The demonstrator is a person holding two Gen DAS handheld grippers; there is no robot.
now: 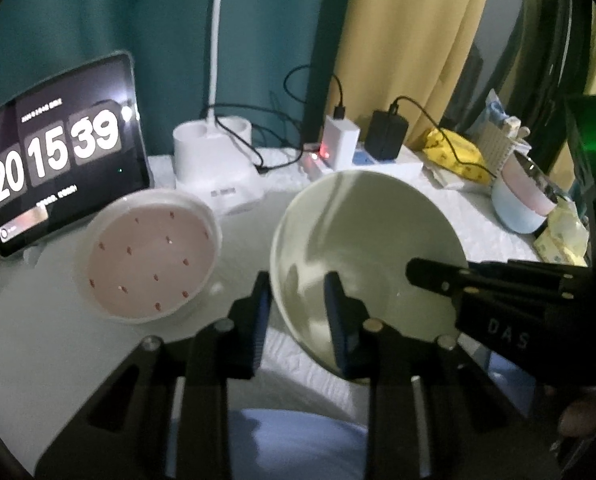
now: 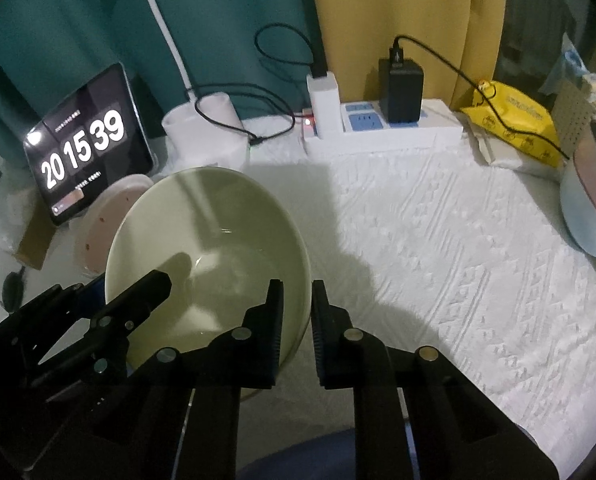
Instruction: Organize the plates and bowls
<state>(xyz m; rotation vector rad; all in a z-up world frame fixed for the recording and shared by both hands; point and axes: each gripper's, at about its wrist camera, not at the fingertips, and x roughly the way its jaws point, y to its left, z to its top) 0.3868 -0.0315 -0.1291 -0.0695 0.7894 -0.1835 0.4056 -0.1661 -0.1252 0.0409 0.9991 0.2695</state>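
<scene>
- Left tongs (image 1: 298, 312): angled down, jaws narrow and clamped on the near-left rim of the green bowl (image 1: 368, 256), one finger outside the wall, one inside.
- Right tongs (image 2: 298, 320): angled down more steeply, jaws nearly closed on the bowl's right rim (image 2: 304, 280); wall pinched between the pads.
- Green bowl held between both tongs, tilted, its opening toward the cameras; whether it is clear of the tabletop (image 2: 438, 248) cannot be told.
- Left of it: pink dotted bowl (image 1: 150, 252), just beside the green one, rims apart in the left wrist view.
- Far left edge: tablet clock (image 1: 58, 152) propped upright behind the pink bowl.
- Back edge: white lamp base (image 2: 206, 132), power strip (image 2: 382, 132) with chargers and cables, yellow packet (image 2: 514, 120).
- Right edge: pale blue bowl (image 2: 586, 216).
- Open room: broad bare stretch of white textured cloth right of the green bowl.
- Room dim; teal and yellow curtains behind.
</scene>
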